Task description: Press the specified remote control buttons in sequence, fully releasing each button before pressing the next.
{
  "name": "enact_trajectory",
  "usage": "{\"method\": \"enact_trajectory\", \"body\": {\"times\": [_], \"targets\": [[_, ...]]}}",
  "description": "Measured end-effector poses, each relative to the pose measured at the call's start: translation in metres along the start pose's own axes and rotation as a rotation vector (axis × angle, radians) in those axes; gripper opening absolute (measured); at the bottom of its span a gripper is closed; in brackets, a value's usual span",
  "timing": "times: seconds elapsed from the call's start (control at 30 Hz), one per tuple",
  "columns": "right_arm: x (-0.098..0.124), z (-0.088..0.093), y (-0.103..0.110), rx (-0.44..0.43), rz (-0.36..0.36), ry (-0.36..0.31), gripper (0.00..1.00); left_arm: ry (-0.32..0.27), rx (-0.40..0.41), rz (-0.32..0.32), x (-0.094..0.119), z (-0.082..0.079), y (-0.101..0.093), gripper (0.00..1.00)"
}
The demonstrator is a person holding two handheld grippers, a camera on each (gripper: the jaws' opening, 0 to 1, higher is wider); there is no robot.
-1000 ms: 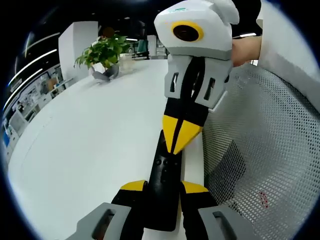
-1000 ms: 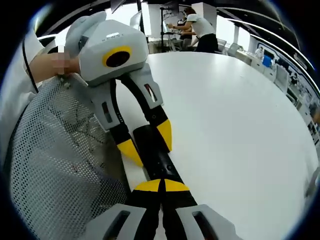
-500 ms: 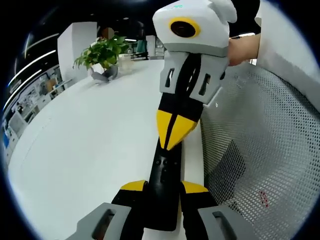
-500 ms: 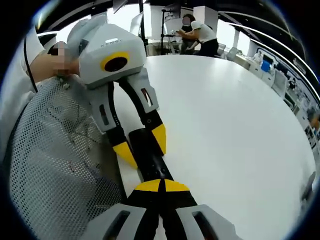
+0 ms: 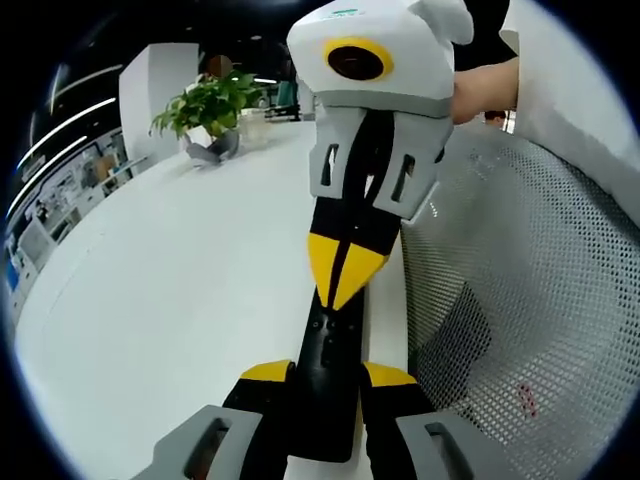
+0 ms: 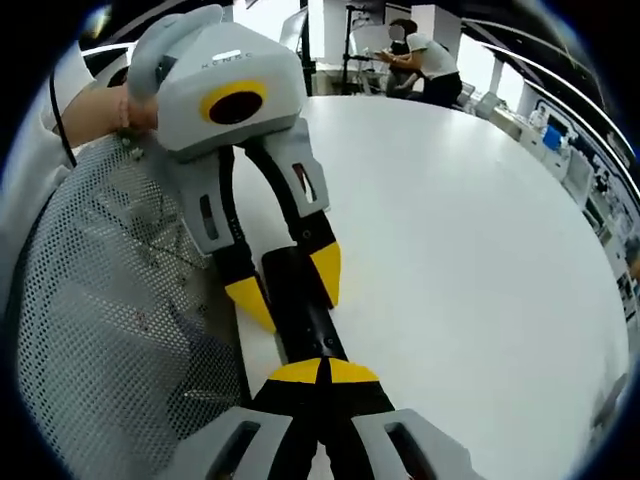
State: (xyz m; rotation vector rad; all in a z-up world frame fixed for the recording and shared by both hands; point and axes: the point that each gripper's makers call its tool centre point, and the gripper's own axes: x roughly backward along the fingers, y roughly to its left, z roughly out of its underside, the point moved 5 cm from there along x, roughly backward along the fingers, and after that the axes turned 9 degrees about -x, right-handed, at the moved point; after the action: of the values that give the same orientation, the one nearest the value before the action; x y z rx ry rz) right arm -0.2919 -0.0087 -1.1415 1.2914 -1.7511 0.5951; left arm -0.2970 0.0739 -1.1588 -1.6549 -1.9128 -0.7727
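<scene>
A long black remote control (image 5: 325, 345) is held between the yellow-tipped jaws of my left gripper (image 5: 328, 373), which is shut on its near end. My right gripper (image 5: 345, 285) comes down from above with its tips pressed together, and their point rests on the remote's button face. In the right gripper view my right gripper (image 6: 322, 372) is shut at the bottom, its tip on the remote (image 6: 305, 325). Beyond it, my left gripper (image 6: 288, 287) clamps the remote from both sides. A hand (image 6: 110, 105) holds the left gripper's body.
The remote lies along the edge of a large white table (image 5: 180, 280). A grey mesh chair back (image 5: 520, 300) stands close against that edge. A potted plant (image 5: 205, 110) sits at the table's far end. A person (image 6: 425, 60) stands beyond the table.
My right gripper's shut tips have slid a little along the remote toward the left gripper's jaws. The left gripper keeps its hold on the remote.
</scene>
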Motion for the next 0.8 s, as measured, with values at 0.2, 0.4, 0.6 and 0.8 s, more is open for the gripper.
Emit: {"method": "enact_trajectory", "body": {"times": [0.2,0.4,0.6,0.8], "targets": [[0.0000,-0.0011,-0.0017,-0.025,-0.011,0.027,0.00,0.001,-0.007,0.007,-0.0005,0.0003,0.0014,0.26],[-0.0013,-0.0041,-0.0031,-0.017,-0.037,0.086,0.00,0.004,-0.004,0.006,-0.0012,-0.0005,0.0019,0.26],[-0.0037,-0.0054,-0.0016,-0.037,-0.036,0.069,0.00,-0.001,0.001,0.006,-0.0012,-0.0005,0.0020,0.26],[-0.0026,-0.0034,-0.0001,-0.043,0.011,0.015,0.00,-0.004,0.000,0.007,-0.0018,-0.0001,0.0025,0.26]]}}
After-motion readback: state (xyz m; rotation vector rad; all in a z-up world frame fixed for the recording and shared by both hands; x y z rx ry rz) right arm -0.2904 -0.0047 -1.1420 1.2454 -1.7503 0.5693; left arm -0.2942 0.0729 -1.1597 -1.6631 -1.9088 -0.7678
